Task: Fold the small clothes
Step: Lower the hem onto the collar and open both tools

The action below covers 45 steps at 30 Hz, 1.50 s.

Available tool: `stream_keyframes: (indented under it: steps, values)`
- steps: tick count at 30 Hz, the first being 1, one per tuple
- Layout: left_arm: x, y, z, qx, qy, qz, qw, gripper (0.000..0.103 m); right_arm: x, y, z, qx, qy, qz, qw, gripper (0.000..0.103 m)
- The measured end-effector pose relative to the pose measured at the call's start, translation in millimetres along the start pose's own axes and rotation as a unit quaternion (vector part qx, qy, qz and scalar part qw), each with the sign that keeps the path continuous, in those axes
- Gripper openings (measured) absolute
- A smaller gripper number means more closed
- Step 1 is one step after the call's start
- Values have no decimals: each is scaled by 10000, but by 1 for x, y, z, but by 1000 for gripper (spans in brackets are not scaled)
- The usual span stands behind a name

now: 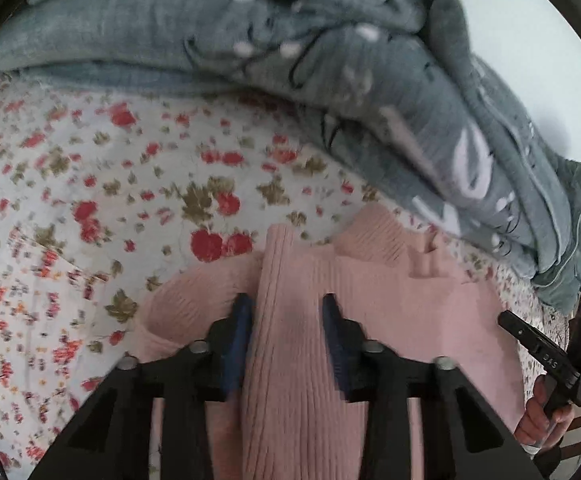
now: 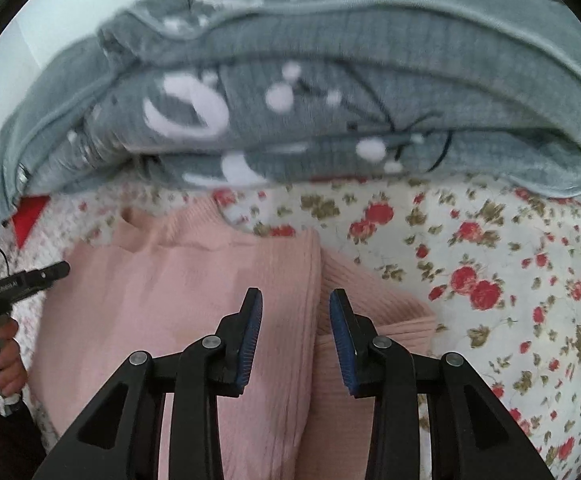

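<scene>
A small pink ribbed sweater lies on a floral bedsheet, its neck toward the grey blanket. My left gripper is open just above it, with a folded-in sleeve running between the blue pads. In the right wrist view the sweater fills the lower left. My right gripper is open over the edge of the folded sleeve. Each gripper shows at the edge of the other's view, the right one and the left one.
A bunched grey-blue blanket with white spots lies along the far side of the bed, also in the right wrist view. The floral bedsheet spreads to the sides. A pale wall stands behind.
</scene>
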<state>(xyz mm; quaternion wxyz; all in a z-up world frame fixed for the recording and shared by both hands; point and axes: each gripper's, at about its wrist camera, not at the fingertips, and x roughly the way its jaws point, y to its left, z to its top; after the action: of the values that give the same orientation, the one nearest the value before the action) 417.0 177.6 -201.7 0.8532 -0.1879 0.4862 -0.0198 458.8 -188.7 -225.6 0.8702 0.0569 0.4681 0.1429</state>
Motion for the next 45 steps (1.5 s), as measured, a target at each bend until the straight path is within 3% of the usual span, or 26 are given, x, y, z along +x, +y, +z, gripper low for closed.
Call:
stream_keyframes:
  steps: [2,3,6,8,10,14,19,24,28,30,32,33,35,39,45]
  values:
    - [7,4,-1,-54,78,57,9999,7,12,1,-2,-56,159,-47,9998,7]
    - [9,7,-2,-67,98,26,9999,7,16,2,-4,-115,189,-55,9997,6]
    - [-6,15,-5,-160,-80,-114,9998,7,2,6,-7,-268,-116,-92,9995,5]
    - [-17,21,-7,-239,-155,-240,9993,7,-14,-5,-7,30,-313,243,9992,5]
    - [-14,20,-8,-160,-73,-90,9998,7,-16,-12,-8,192,-280,391,9987,5]
    - [5,16,-6,-165,103,178,9997,9,16,-5,-12,-96,135,-183,9997,6]
    - [-7,15,-4,-66,79,70,9999,17,-2,3,-6,-333,-45,-431,9985,11]
    - [-25,-3,3,365,-331,227,9985,23,-24,16,7,-481,-553,-499,9961,13]
    - [-14,-24,7,781,-238,-358,9960,23,-7,36,7,-853,-362,-286,9953,13]
    - [0,-25,5,812,-93,-291,9962,23,15,39,3,-979,-189,-379,9943,12]
    - [16,-20,3,774,67,26,9970,23,30,26,0,-752,51,-648,9950,9]
    - [21,-15,2,695,115,73,9975,19,30,20,0,-602,-56,-482,9970,8]
    - [18,-6,3,484,61,-62,9988,13,25,16,1,-506,-71,-488,9975,5]
    - [-2,0,2,295,-109,-177,9993,14,8,17,-1,-528,-166,-774,9955,5]
    - [-43,2,-26,346,-302,-15,9989,29,-51,12,-26,-254,-537,-788,9951,17]
